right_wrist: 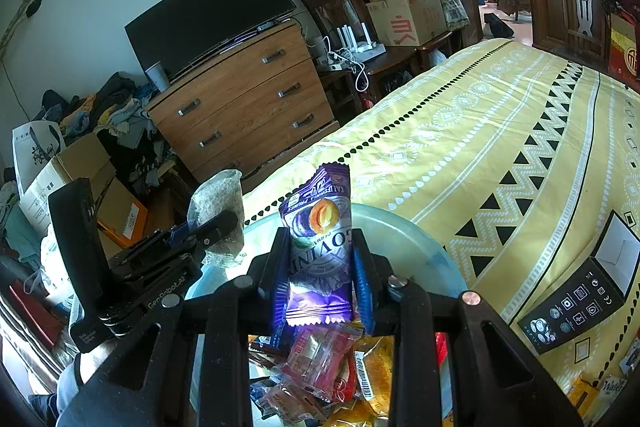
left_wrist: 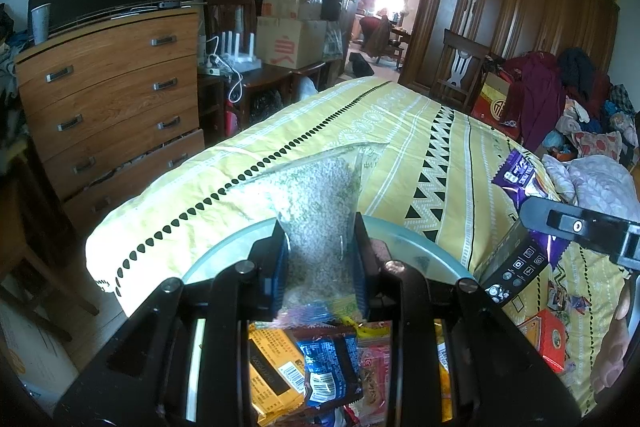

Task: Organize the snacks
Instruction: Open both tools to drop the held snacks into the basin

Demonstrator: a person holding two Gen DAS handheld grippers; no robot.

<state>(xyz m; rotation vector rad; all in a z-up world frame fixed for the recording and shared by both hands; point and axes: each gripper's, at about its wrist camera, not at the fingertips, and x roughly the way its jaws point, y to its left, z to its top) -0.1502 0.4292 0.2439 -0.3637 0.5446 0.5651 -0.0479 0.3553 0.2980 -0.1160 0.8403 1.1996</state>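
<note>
My left gripper point(left_wrist: 320, 259) is shut on a clear packet of pale grains point(left_wrist: 316, 211), held upright above a round glass plate point(left_wrist: 424, 251). The same packet point(right_wrist: 218, 211) and the left gripper point(right_wrist: 216, 227) show at the left of the right wrist view. My right gripper point(right_wrist: 320, 275) is shut on a purple prune snack packet point(right_wrist: 318, 239), also upright over the glass plate point(right_wrist: 400, 231). That purple packet point(left_wrist: 520, 175) appears at the right in the left wrist view, with the right gripper point(left_wrist: 552, 223) around it. A pile of mixed snack packets point(left_wrist: 320, 371) lies under both grippers point(right_wrist: 328, 367).
A bed with a yellow patterned cover point(left_wrist: 400, 131) stretches ahead. On it lie a black open box point(right_wrist: 580, 295), a red box point(left_wrist: 548, 339) and a yellow wafer pack point(right_wrist: 596, 387). A wooden dresser point(left_wrist: 108, 95) with a TV stands left; cardboard boxes point(right_wrist: 80, 179) sit on the floor.
</note>
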